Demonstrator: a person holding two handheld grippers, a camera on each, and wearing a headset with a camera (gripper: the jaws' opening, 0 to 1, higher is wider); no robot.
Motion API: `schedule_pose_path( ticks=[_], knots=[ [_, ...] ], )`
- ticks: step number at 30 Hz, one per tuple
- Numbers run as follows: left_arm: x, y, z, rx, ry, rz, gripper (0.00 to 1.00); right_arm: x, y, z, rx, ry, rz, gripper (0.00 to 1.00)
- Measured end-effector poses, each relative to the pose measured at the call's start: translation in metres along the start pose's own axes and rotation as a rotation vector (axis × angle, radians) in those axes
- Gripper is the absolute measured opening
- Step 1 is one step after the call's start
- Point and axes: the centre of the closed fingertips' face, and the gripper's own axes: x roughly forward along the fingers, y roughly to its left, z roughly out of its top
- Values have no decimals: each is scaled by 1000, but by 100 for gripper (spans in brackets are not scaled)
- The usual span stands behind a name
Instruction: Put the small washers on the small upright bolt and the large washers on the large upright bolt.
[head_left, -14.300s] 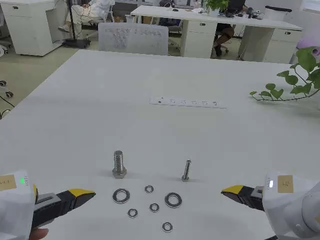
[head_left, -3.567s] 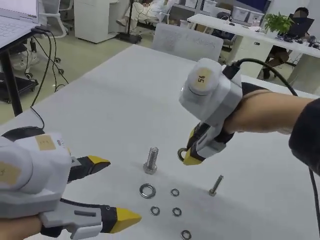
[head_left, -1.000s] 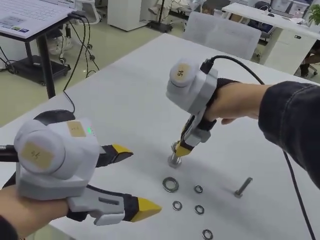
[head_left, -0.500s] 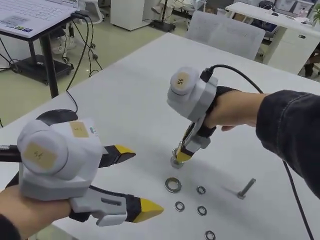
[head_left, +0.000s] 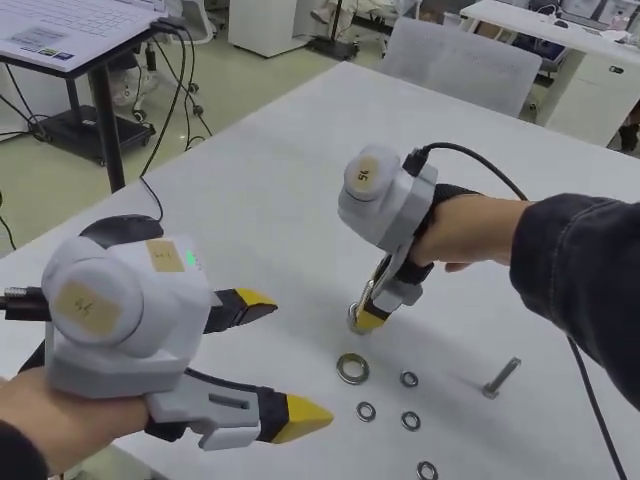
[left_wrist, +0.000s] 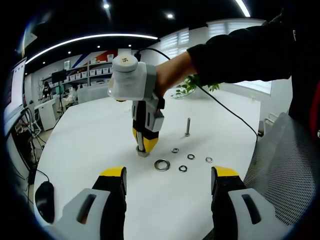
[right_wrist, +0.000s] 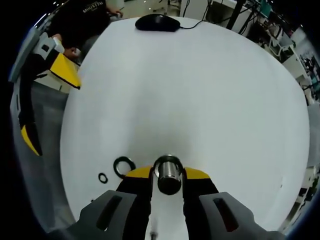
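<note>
- Under the right gripper (head_left: 369, 320), the large bolt (right_wrist: 169, 175) is mostly hidden; can't tell if a washer is on it.
- Right jaws are narrow and hug the bolt top; can't tell if they grip. Left gripper (head_left: 280, 357) jaws are wide apart and hold nothing.
- Large washer (head_left: 352, 368) lies just beside the bolt, small washers (head_left: 409, 379) near, small bolt (head_left: 500, 377) well apart. Open tabletop (head_left: 300, 170) beyond; left gripper near its edge.

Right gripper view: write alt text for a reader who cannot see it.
The right claw straddles the top of the large upright bolt, seen from above on a white table. A large washer and a small washer lie left of it.
</note>
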Motion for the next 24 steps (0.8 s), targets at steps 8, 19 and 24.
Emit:
schedule_pose_path(
  ticks=[8, 19, 24],
  knots=[
    [-1, 1, -1, -1, 1, 1, 68, 1, 0, 1, -2, -3, 2, 23],
    [-3, 2, -1, 0, -2, 3, 68, 3, -1, 4, -27, 4, 0, 24],
    [-3, 2, -2, 0, -2, 3, 68, 3, -2, 4, -26, 1, -2, 27]
  ],
)
